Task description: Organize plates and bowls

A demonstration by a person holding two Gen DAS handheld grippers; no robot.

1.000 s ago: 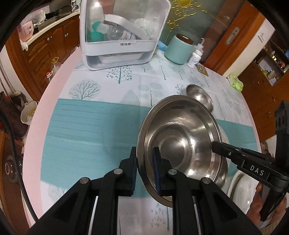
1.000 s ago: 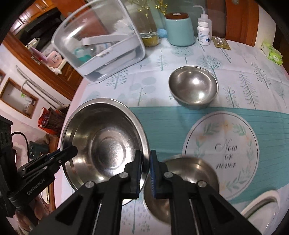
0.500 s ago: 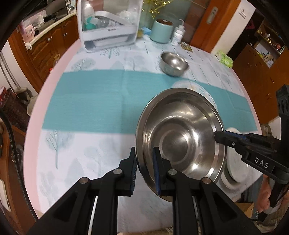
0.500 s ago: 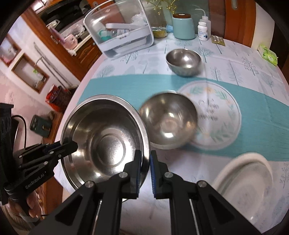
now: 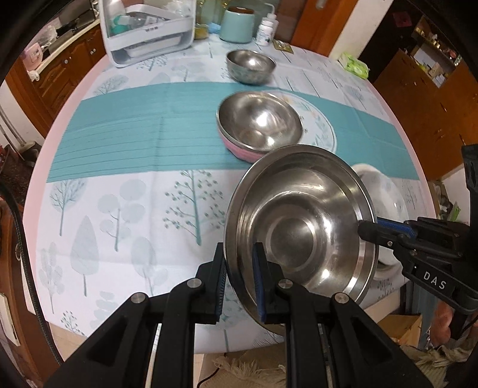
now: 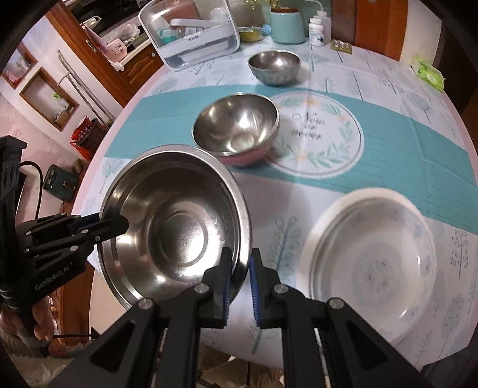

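Note:
A wide steel basin (image 5: 301,232) hangs over the near edge of the table, carried by both grippers. My left gripper (image 5: 239,268) is shut on its left rim, and my right gripper (image 6: 240,274) is shut on the opposite rim of the basin (image 6: 176,232). Each gripper shows in the other's view: the right one (image 5: 370,229) and the left one (image 6: 119,223). Beyond the basin stands a steel bowl with a pink outside (image 5: 260,125) (image 6: 236,131). Farther back sits a small steel bowl (image 5: 250,65) (image 6: 274,67). A white plate (image 6: 370,262) (image 5: 385,191) lies to the right.
A white lidded box with bottles (image 5: 146,29), a teal canister (image 5: 237,25) and a white bottle (image 5: 266,31) stand at the far edge. A green packet (image 5: 355,65) lies at the far right. The round table (image 5: 119,209) has a tree-print cloth with a teal band.
Both grippers have carried the basin back toward the table's near edge. The pink-sided bowl, hidden under the basin before, now stands clear, and the white plate shows fully at the right.

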